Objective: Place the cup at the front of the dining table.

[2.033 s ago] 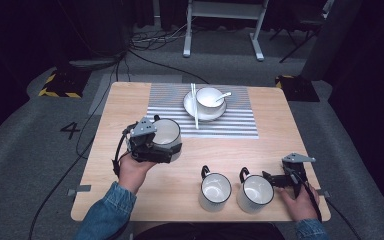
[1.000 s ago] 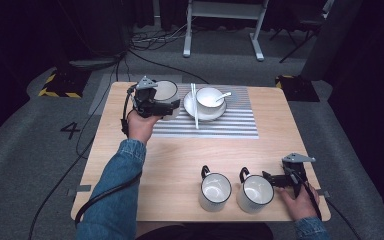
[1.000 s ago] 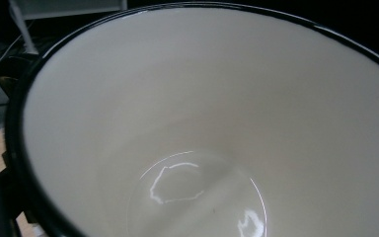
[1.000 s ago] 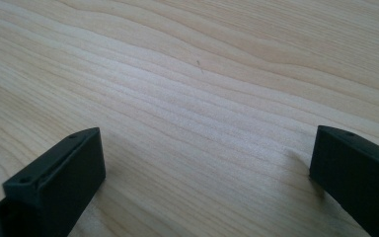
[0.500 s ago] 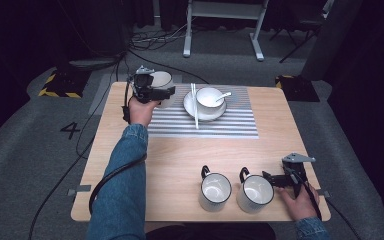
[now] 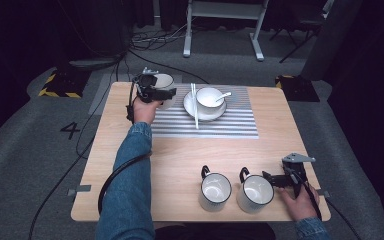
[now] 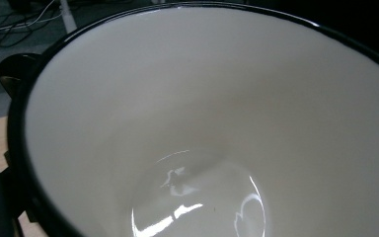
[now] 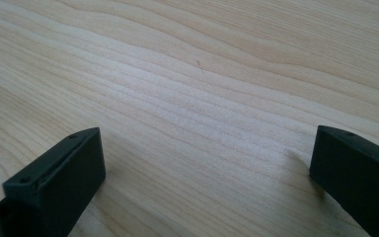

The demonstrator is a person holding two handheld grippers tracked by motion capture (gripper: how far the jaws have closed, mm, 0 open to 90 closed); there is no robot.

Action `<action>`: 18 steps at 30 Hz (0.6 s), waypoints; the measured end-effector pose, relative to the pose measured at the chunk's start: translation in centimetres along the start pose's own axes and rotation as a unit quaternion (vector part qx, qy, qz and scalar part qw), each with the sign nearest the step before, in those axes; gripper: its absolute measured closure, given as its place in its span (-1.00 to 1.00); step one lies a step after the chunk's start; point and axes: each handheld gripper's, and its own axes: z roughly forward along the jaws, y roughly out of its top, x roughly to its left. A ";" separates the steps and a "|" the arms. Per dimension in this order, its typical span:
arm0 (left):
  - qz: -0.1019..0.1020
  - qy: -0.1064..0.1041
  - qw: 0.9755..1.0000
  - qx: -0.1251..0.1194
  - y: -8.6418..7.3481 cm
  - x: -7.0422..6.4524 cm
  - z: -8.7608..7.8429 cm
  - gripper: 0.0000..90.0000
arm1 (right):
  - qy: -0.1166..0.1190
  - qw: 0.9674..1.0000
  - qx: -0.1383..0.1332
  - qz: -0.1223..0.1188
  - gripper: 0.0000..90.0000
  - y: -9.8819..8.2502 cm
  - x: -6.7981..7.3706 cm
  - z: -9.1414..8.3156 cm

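High view: my left tool [image 6: 156,92] holds a white mug [image 6: 163,81] with a dark rim at the far left corner of the desk [image 6: 180,155], just beside the striped mat [image 6: 220,125]. On the mat sits a plate [image 6: 192,106] carrying a bowl [image 6: 209,97] with a spoon [image 6: 223,95], and chopsticks [image 6: 194,107] lie across the plate. Two more mugs [image 6: 215,191] [image 6: 255,193] stand side by side near the front edge; my right tool [image 6: 272,180] rests just beside the right one.

Left tool view: the inside of the mug [image 7: 217,123] seen from close up, a dark handle at its upper left edge. The jaws are hidden by the mug; the high view suggests they pinch its rim, though the contact itself is too small to make out.

Right tool view: jaws spread wide with bare wood [image 8: 202,98] between them; neither near mug appears here
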 end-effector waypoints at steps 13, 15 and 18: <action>0.002 0.026 1.000 0.007 -1.2 0.5 2.9 -0.93 | 0.000 1.000 0.000 -0.001 -0.99 0.0 0.0 0.0; -0.001 0.026 1.000 0.016 -1.5 0.5 3.5 -0.93 | 0.000 1.000 0.000 -0.001 -0.99 0.0 0.0 0.0; -0.011 0.019 1.000 0.017 -2.1 0.6 4.2 -0.93 | 0.000 1.000 0.000 -0.001 -0.99 0.0 0.0 0.0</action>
